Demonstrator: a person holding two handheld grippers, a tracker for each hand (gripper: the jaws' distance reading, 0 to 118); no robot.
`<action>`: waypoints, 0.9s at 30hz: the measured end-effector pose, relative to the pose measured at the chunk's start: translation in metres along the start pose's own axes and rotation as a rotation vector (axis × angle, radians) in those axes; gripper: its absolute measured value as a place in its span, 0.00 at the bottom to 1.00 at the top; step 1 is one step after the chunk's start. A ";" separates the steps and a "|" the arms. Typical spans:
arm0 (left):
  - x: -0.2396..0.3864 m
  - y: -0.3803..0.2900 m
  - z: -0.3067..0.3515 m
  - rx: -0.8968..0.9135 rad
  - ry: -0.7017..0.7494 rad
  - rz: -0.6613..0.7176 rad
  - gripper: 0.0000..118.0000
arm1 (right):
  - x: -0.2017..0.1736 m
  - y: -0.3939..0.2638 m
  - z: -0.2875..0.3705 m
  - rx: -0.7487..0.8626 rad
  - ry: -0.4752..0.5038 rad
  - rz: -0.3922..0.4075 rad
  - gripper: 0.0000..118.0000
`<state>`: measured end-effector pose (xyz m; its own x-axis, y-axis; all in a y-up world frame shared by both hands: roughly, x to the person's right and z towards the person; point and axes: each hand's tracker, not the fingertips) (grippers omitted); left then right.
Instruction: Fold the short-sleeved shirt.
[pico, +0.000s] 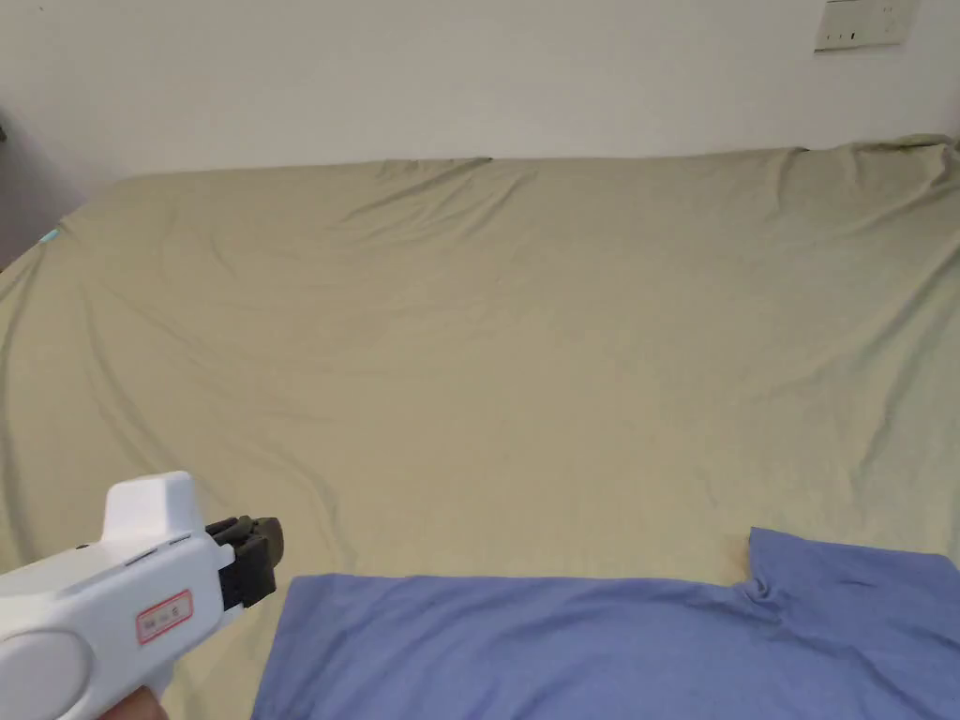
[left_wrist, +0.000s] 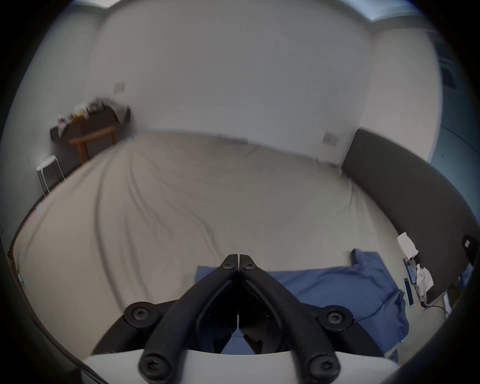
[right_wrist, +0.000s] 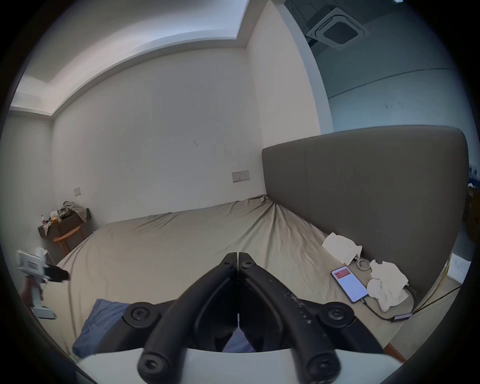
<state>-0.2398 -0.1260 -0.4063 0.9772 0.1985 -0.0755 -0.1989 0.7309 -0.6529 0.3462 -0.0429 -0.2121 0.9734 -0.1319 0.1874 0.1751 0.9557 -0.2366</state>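
Observation:
A blue short-sleeved shirt (pico: 609, 647) lies flat on the near edge of a bed with a beige sheet (pico: 487, 356); one sleeve (pico: 844, 581) sticks up at the right. My left gripper (pico: 267, 553) hovers just left of the shirt's corner, its jaws together with nothing between them. From the left gripper view the shut jaws (left_wrist: 238, 257) point over the shirt (left_wrist: 337, 285). My right gripper (right_wrist: 238, 256) is held above the bed with jaws touching and empty; the shirt (right_wrist: 101, 319) lies below and to its left, and the left gripper (right_wrist: 55, 274) shows far left.
A grey padded headboard (right_wrist: 363, 194) bounds the bed's right side. Beside it lie a phone (right_wrist: 349, 284) on a cable, crumpled tissues (right_wrist: 384, 283) and a white paper (right_wrist: 340, 246). A cluttered shelf (left_wrist: 88, 122), wooden chair and white stool (left_wrist: 49, 169) stand beyond the far left corner.

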 end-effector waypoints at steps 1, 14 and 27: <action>-0.005 -0.001 -0.028 -0.036 0.015 0.014 0.00 | 0.001 0.001 -0.004 -0.014 0.005 0.001 0.00; -0.007 -0.012 -0.155 -0.365 0.126 -0.081 0.90 | 0.012 -0.016 -0.022 -0.096 -0.031 0.002 0.00; 0.003 -0.023 -0.107 -0.220 -0.012 -0.063 0.04 | 0.017 -0.030 -0.057 -0.164 -0.036 0.017 0.00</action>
<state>-0.2248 -0.2116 -0.4721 0.9859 0.1661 -0.0213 -0.1156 0.5826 -0.8045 0.3658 -0.0888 -0.2561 0.9709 -0.1035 0.2158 0.1832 0.9015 -0.3920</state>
